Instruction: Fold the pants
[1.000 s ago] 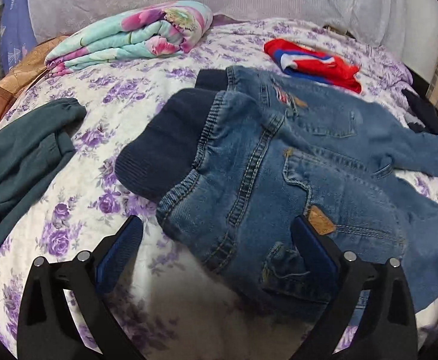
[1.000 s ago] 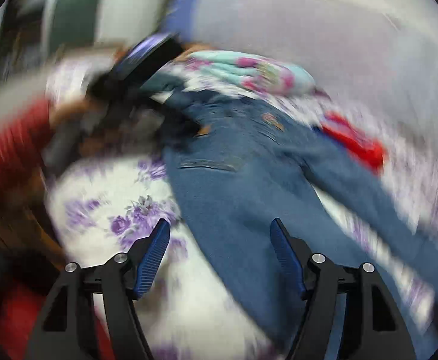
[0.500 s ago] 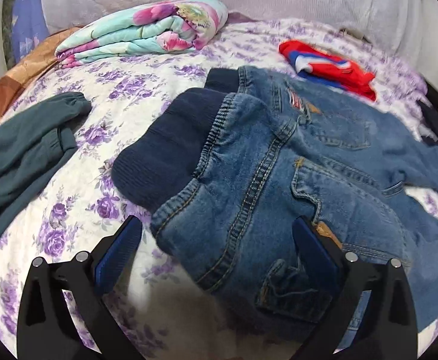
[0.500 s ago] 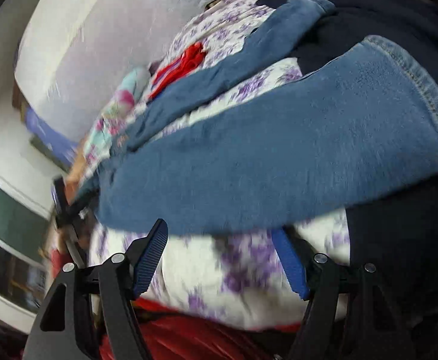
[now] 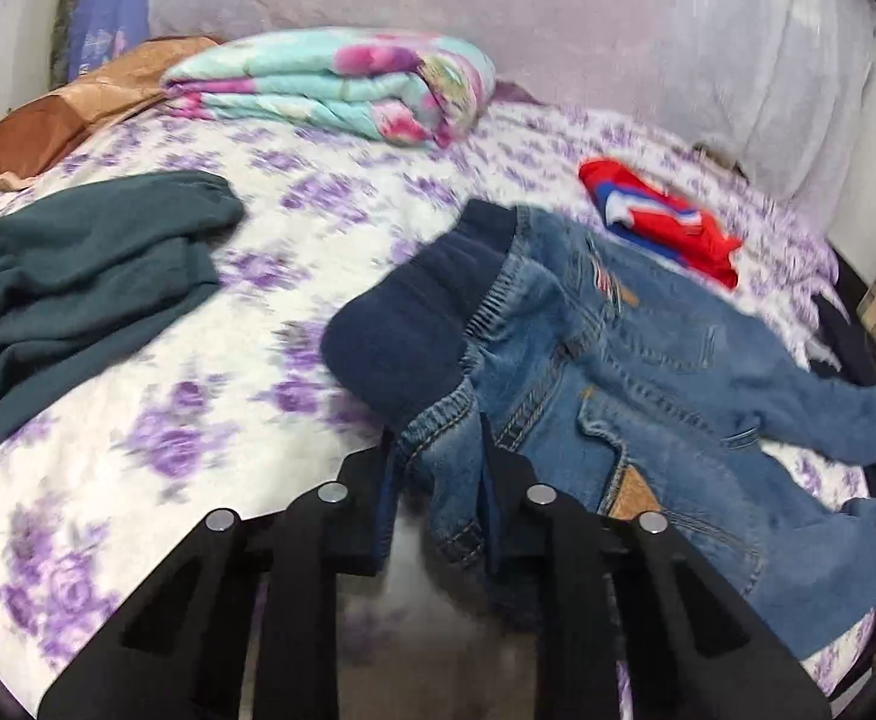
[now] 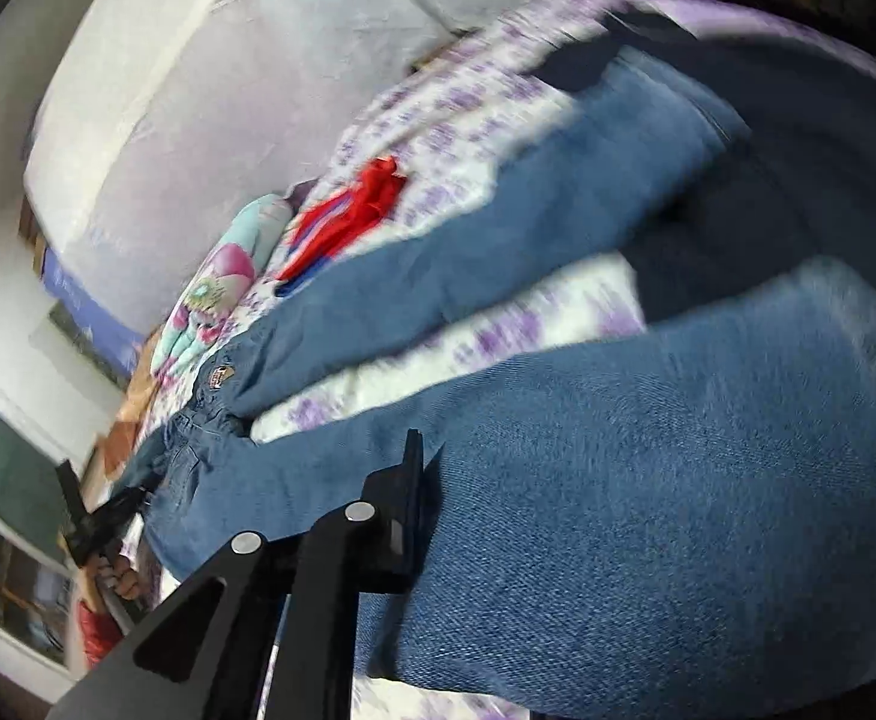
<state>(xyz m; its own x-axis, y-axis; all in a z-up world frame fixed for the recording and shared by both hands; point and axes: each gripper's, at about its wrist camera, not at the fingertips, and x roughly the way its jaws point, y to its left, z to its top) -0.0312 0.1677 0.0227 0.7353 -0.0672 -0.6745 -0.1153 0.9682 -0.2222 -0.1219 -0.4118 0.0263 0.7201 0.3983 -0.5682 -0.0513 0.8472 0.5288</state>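
Blue jeans [image 5: 648, 360] with a dark ribbed waistband lie on the purple-flowered bed [image 5: 198, 420], legs running off to the right. My left gripper [image 5: 438, 480] is shut on a bunched fold of denim at the near corner of the waist. In the right wrist view, the lower end of one jeans leg [image 6: 648, 480] fills the foreground. My right gripper [image 6: 432, 480] is closing on that leg. One finger [image 6: 405, 498] presses against the denim and the other is hidden under it. The left gripper [image 6: 96, 528] shows far off at the waist end.
A dark green garment [image 5: 78, 282] lies at the left. A folded floral blanket [image 5: 342, 84] and a brown pillow [image 5: 60, 114] sit at the back. A red and blue garment [image 5: 660, 222] lies behind the jeans. Dark cloth [image 5: 846, 330] hangs at the right bed edge.
My left jaws went from wide open around the waist corner to clamped on it. My right gripper rolled, swung to the leg's end and narrowed onto the denim.
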